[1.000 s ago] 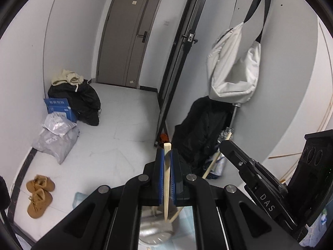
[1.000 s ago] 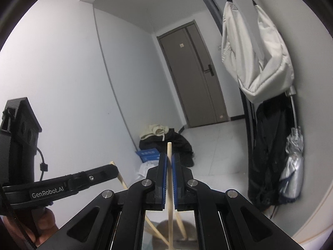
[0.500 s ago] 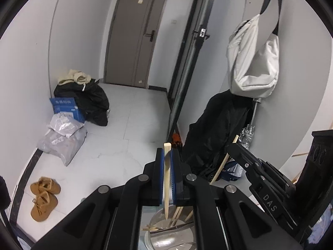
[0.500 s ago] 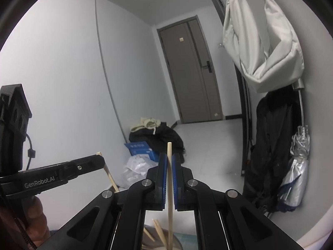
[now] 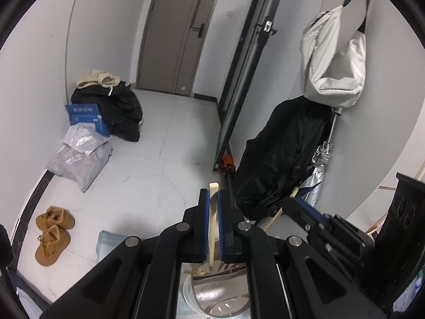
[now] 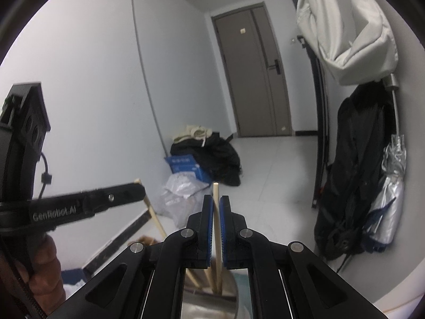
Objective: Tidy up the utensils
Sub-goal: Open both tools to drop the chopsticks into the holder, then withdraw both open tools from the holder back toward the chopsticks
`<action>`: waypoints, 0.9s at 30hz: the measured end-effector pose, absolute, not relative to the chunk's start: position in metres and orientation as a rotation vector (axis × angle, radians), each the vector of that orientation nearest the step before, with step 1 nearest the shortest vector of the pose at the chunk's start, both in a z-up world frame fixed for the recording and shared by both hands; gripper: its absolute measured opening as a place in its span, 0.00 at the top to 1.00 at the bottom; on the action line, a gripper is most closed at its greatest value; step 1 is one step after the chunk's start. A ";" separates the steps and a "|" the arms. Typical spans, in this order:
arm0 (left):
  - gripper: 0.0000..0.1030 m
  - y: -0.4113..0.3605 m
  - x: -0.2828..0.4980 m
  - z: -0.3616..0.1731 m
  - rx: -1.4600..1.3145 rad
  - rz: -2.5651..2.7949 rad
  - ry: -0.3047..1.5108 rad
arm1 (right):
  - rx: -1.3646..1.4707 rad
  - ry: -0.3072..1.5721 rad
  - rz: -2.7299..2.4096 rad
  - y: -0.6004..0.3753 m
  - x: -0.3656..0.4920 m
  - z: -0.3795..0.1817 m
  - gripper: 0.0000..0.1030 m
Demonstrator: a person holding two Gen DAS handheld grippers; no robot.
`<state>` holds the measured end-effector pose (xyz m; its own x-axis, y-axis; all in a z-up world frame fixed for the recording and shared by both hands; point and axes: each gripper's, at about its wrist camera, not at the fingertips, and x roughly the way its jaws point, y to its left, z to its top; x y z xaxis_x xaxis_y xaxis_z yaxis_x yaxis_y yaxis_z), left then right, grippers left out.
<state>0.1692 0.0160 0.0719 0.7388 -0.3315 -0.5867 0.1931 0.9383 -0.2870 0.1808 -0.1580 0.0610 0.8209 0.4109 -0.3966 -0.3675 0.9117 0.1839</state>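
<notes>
The left gripper [image 5: 211,199] is held tilted downward, its blue pads [image 5: 204,212] clamped together on a thin stick. The right gripper [image 6: 216,207] is likewise pinched closed, and a hand [image 6: 39,273] is seen gripping the left handle.

So I'm standing in what's clearly the entryway of somebody's apartment, a lived-in home and not a lab or shop. There's a grey front door [image 5: 175,34] with a handle lock at the far end, pale tiled floor [image 5: 164,164], plain white walls. A pair of tan shoes [image 5: 51,235] sits by the left wall, next to plastic parcel bags [image 5: 79,156] and a blue carton [image 5: 86,118] against a heap of dark clothes [image 5: 117,114]. On the right wall a white sling bag [image 5: 334,63] hangs above a black coat [image 5: 281,154] and a folded silver umbrella [image 6: 390,191].
</notes>
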 end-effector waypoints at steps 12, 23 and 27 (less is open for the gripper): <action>0.60 0.026 0.145 0.077 -0.256 -0.270 0.717 | 0.141 0.554 0.421 -0.167 0.162 0.058 0.82; 0.35 0.031 0.100 0.086 -0.237 -0.161 0.666 | 0.138 0.526 0.379 -0.176 0.108 0.076 0.62; 0.27 0.031 0.084 0.089 -0.226 -0.145 0.647 | 0.151 0.512 0.367 -0.180 0.086 0.077 0.57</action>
<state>0.0843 0.0307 0.0885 0.7890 -0.2036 -0.5796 0.0635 0.9655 -0.2526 0.0862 -0.1802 0.0772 0.8086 0.3792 -0.4499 -0.3049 0.9240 0.2309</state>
